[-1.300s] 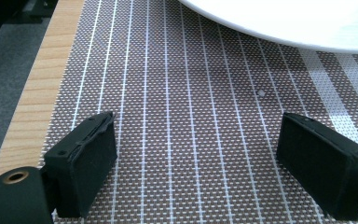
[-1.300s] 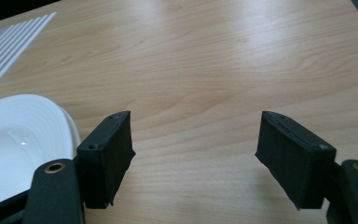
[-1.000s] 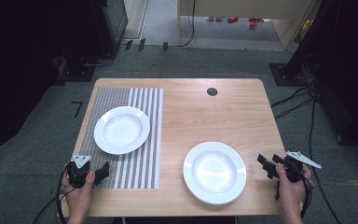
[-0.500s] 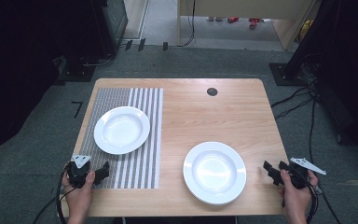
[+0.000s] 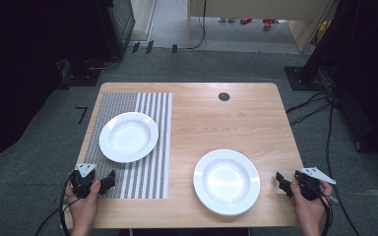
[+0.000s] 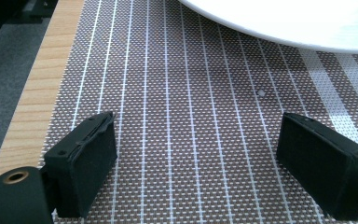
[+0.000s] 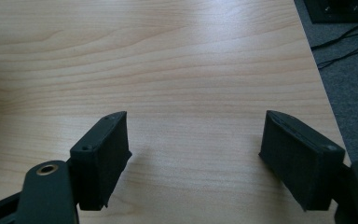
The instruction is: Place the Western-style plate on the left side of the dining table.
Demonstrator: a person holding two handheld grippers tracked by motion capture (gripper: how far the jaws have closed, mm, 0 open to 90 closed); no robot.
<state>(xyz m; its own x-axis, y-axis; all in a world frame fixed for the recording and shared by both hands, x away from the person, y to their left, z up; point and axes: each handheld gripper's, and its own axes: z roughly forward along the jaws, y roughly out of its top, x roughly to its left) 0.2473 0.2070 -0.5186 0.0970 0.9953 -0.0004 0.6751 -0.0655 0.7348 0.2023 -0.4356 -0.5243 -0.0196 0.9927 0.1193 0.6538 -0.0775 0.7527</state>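
Note:
Two white plates are on the wooden table (image 5: pixel 211 118). One plate (image 5: pixel 128 136) sits on a grey striped placemat (image 5: pixel 147 172) at the left; its rim (image 6: pixel 284 23) appears at the top of the left gripper view. The other plate (image 5: pixel 226 181) rests on bare wood at the near right. My left gripper (image 5: pixel 110 180) lies low over the placemat's near edge, open (image 6: pixel 196 135), with only mat (image 6: pixel 191 93) between the jaws. My right gripper (image 5: pixel 279 181) is at the table's near right corner, right of the second plate, open (image 7: pixel 196 126) over bare wood (image 7: pixel 168 56). Its jaws have just been opening with nothing between them.
A small black round grommet (image 5: pixel 224 96) is set into the far side of the tabletop. Cables (image 5: pixel 320 103) trail over the grey carpet to the right. Dark equipment (image 5: pixel 113 24) stands beyond the far left corner. The table edge (image 7: pixel 326 93) runs close to my right gripper.
The right hand has drawn back a little toward the near edge of the table. The left hand and both plates have stayed put.

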